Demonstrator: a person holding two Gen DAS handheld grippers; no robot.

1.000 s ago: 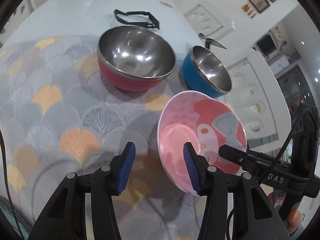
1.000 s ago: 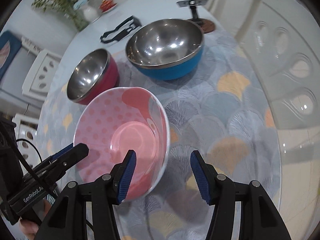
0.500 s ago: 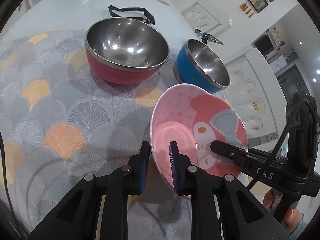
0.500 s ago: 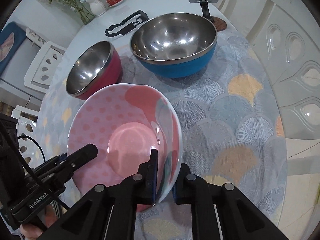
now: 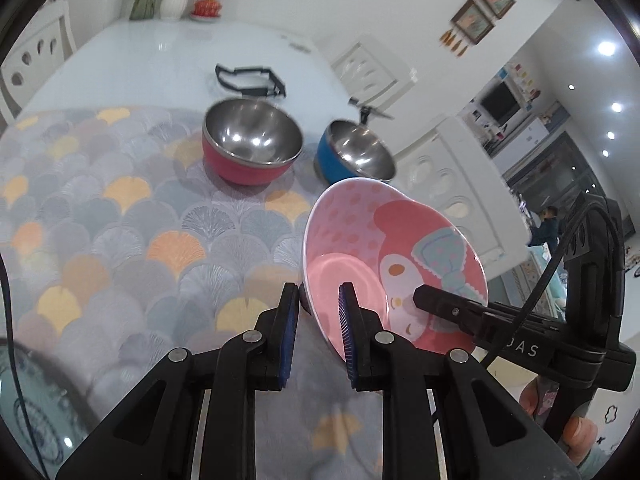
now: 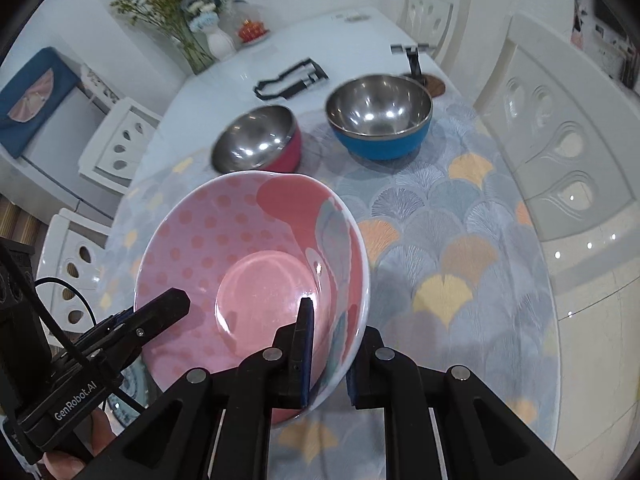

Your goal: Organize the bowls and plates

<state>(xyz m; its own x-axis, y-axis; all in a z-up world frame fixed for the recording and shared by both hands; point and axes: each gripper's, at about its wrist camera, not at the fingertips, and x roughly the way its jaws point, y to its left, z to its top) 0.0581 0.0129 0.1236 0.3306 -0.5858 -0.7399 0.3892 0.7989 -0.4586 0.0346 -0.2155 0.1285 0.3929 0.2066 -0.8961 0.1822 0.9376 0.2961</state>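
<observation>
A pink cartoon-print bowl [image 5: 384, 248] is held up above the patterned tablecloth [image 5: 120, 208] by both grippers. My left gripper [image 5: 318, 312] is shut on its left rim. My right gripper [image 6: 332, 336] is shut on its right rim; the bowl also shows in the right wrist view [image 6: 240, 256]. A steel bowl with a red outside [image 5: 252, 144] and a steel bowl with a blue outside [image 5: 356, 152] stand side by side farther back on the cloth. They also show in the right wrist view, red [image 6: 256, 144] and blue [image 6: 380, 116].
A black frame-like tool [image 5: 250, 80] lies on the bare white table [image 5: 140, 56] behind the bowls. A small black stand [image 6: 414, 60] is behind the blue bowl. A vase of flowers [image 6: 216, 40] stands at the far end. White chairs [image 6: 560, 128] surround the table.
Both grippers closed on the pink bowl's rim about half a second ago and have since lifted it off the cloth, up and away from the two steel bowls.
</observation>
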